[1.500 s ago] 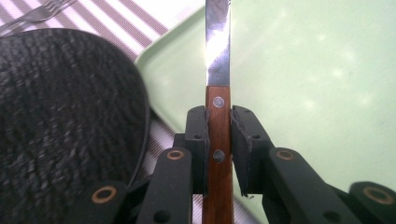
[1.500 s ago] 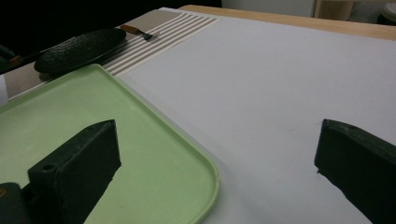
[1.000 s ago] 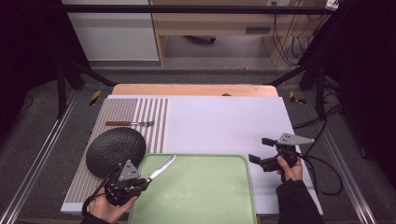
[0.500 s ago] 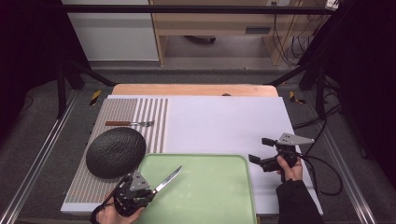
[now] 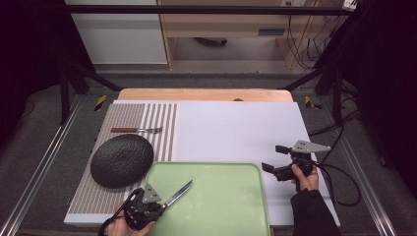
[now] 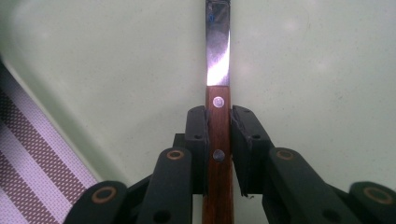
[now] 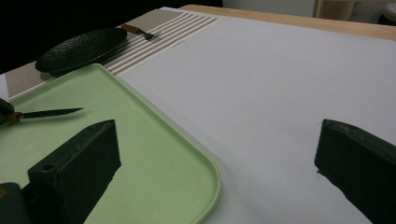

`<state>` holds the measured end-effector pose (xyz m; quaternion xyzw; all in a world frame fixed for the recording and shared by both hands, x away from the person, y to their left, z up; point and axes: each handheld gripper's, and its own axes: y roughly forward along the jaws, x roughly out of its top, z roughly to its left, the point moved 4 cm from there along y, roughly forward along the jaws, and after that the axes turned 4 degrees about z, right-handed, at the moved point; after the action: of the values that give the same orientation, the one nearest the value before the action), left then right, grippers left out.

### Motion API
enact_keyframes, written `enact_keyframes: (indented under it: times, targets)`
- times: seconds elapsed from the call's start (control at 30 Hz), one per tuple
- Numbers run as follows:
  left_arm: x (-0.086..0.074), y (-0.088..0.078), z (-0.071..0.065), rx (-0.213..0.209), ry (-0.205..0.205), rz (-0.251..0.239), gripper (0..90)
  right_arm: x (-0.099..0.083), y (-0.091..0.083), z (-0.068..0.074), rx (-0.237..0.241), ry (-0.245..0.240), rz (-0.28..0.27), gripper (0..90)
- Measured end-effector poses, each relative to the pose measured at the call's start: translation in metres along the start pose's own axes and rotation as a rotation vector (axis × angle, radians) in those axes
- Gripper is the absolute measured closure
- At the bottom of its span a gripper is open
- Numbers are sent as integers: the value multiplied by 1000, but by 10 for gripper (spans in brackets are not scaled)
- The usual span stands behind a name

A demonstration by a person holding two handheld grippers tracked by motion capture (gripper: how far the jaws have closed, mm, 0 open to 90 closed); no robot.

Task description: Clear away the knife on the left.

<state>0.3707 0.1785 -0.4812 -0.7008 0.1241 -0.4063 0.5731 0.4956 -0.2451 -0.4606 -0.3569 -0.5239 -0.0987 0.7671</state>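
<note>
A knife (image 5: 179, 192) with a wooden handle (image 6: 218, 140) and a steel blade (image 6: 218, 56) is clamped in my left gripper (image 5: 160, 206), whose pads press on both sides of the handle. The blade points out over the near left part of the green tray (image 5: 221, 196), low above it; whether it touches I cannot tell. My right gripper (image 5: 272, 157) stands open above the white table surface, just right of the tray, with nothing between its fingers. From the right gripper view (image 7: 218, 128) the knife (image 7: 51, 112) appears far left over the tray (image 7: 140, 135).
A black textured plate (image 5: 122, 160) lies on a striped placemat (image 5: 157, 128) left of the tray. A fork (image 5: 135, 130) with a wooden handle rests on the mat behind the plate. A wooden strip (image 5: 206, 94) borders the far edge of the white surface.
My left gripper has carried the knife down and toward the near edge, so the blade now lies lower over the tray. The right gripper has stayed where it was.
</note>
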Motion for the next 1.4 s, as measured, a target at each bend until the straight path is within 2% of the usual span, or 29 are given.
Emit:
enact_keyframes:
  times: [0.03, 0.07, 0.23, 0.6, 0.7, 0.8, 0.9, 0.97, 1.0, 1.07, 1.1, 1.13, 1.27, 1.33, 1.37, 1.4]
  targets:
    - [-1, 1, -1, -4, -15, 9, 768, 0, 0, 0, 1, 2, -1, 3]
    - [0, 2, 1, 6, 13, 0, 768, 0, 0, 0, 1, 2, -1, 3]
    - [-1, 5, 0, 14, 18, 15, 768, 0, 0, 0, 0, 0, 0, 3]
    - [-2, 6, 0, 21, 37, 13, 765, 0, 0, 0, -1, -1, 0, 3]
    - [-2, 4, 0, 6, 45, 5, 760, 0, 0, 0, -2, 1, -1, 3]
    - [-1, 0, 0, -8, 31, -22, 728, 0, 0, 0, -1, 1, -2, 3]
    - [2, -5, 1, 7, 51, -84, 707, 0, 0, 0, -1, 1, -2, 3]
    - [3, -8, -2, -11, 34, -111, 727, 0, 0, 0, -2, 2, -1, 3]
    - [6, -8, 0, -14, 65, -145, 739, 0, 0, 0, -2, 1, -2, 3]
    - [7, -8, 0, -31, 70, -172, 774, 0, 0, 0, -2, 1, -2, 3]
    - [6, -8, -3, -52, 49, -167, 788, 0, 0, 0, -2, 3, -1, 3]
    - [8, -7, -1, -53, 78, -193, 806, 0, 0, 0, -3, 0, 0, 3]
    - [9, -2, 0, -94, 81, -209, 871, 0, 0, 0, -4, 0, 2, 3]
    - [9, 1, -1, -112, 95, -213, 887, 0, 0, 0, -4, -1, 1, 3]
    - [7, 1, -3, -122, 65, -189, 895, 0, 0, 0, -4, 0, 2, 3]
    - [10, 3, -1, -117, 99, -207, 895, 0, 0, 0, -4, 0, 1, 3]
